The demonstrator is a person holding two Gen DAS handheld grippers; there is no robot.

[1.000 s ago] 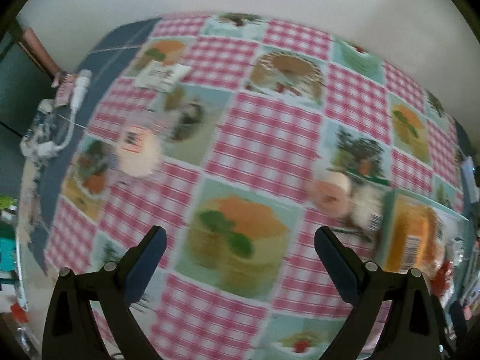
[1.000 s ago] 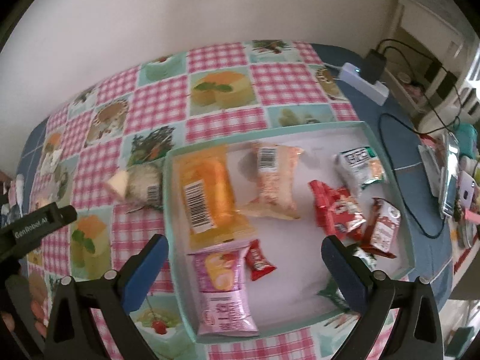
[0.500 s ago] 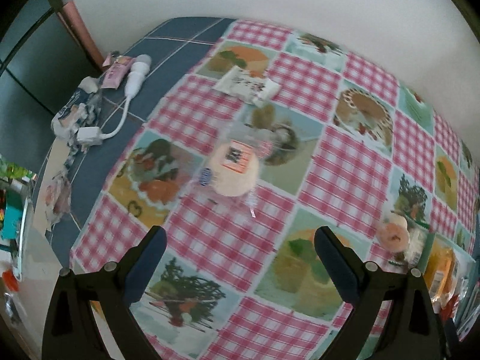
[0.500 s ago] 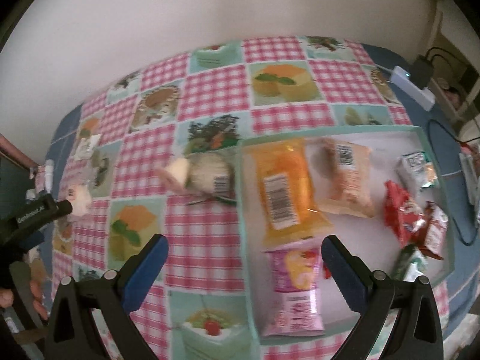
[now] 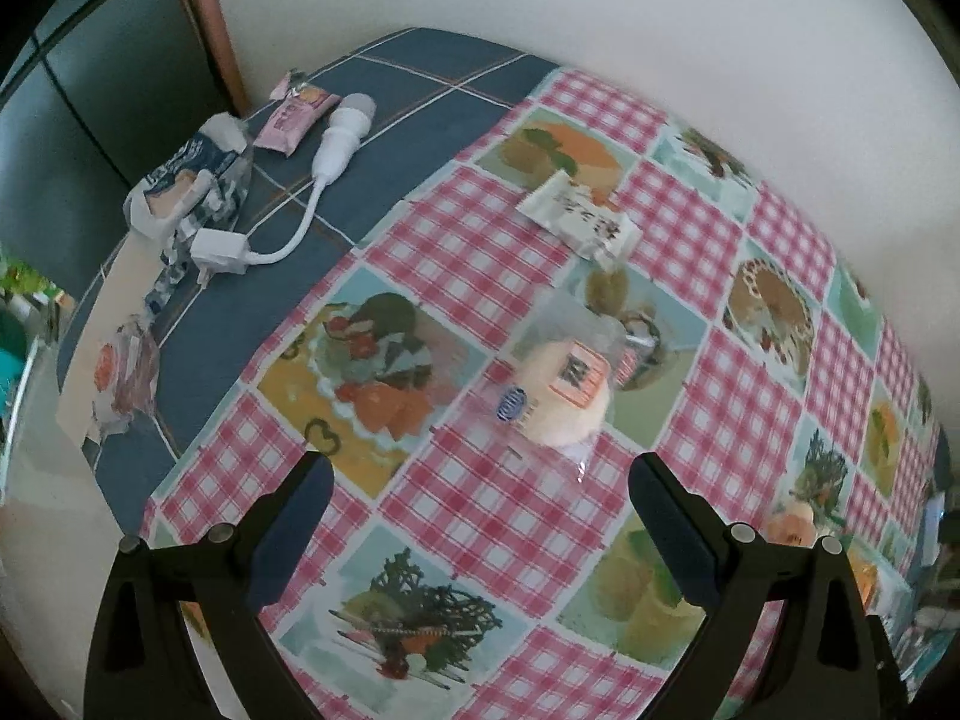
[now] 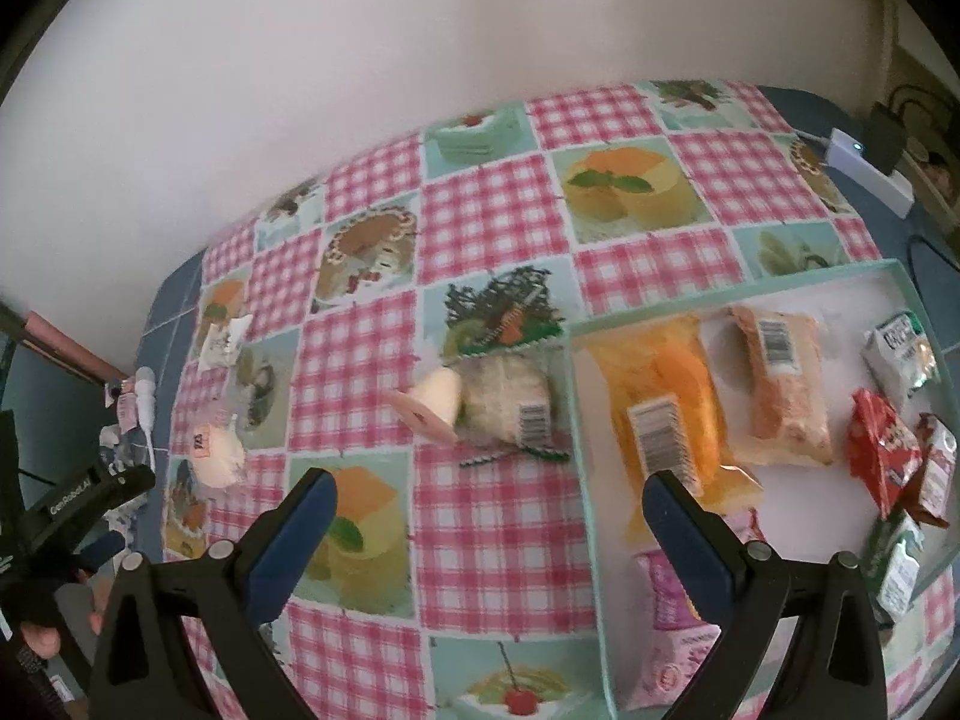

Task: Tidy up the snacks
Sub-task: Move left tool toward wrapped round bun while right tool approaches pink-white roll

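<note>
The left tongs (image 5: 480, 516), spread apart and empty, had the clear-wrapped round bun (image 5: 561, 399) lying on the surface just ahead at about one o'clock, nearer them than the right tongs (image 6: 489, 516), likewise spread.

Plain white wall (image 5: 600, 12) behind table (image 5: 420, 96) (checked cloth).
</note>
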